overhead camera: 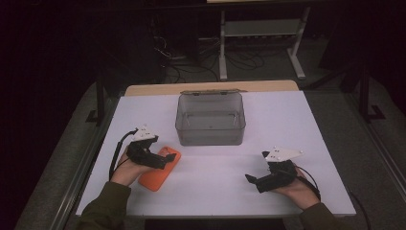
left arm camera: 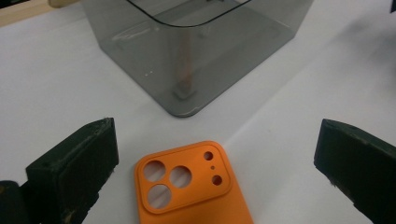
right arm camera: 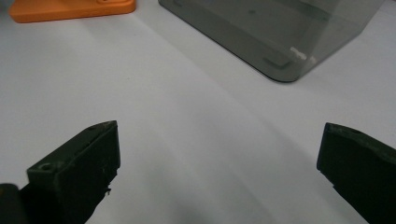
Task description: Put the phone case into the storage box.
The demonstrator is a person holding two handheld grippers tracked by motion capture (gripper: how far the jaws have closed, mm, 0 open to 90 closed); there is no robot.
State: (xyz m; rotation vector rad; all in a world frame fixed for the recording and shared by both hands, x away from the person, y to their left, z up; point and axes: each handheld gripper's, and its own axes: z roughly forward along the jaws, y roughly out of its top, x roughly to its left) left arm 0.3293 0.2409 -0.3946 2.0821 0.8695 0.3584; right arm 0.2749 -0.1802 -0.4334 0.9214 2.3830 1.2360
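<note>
The left hand-held gripper (left arm camera: 215, 163), jaws wide, is hovering over the orange phone case (left arm camera: 191, 186) lying near the grey bin (left arm camera: 187, 60). The right hand-held gripper (right arm camera: 219, 168) is also gaping wide above the surface (right arm camera: 187, 130).

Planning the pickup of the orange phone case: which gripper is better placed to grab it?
Left. The left gripper hangs right over the orange phone case, jaws open either side. The right gripper sits open over bare table, well away from it.
</note>
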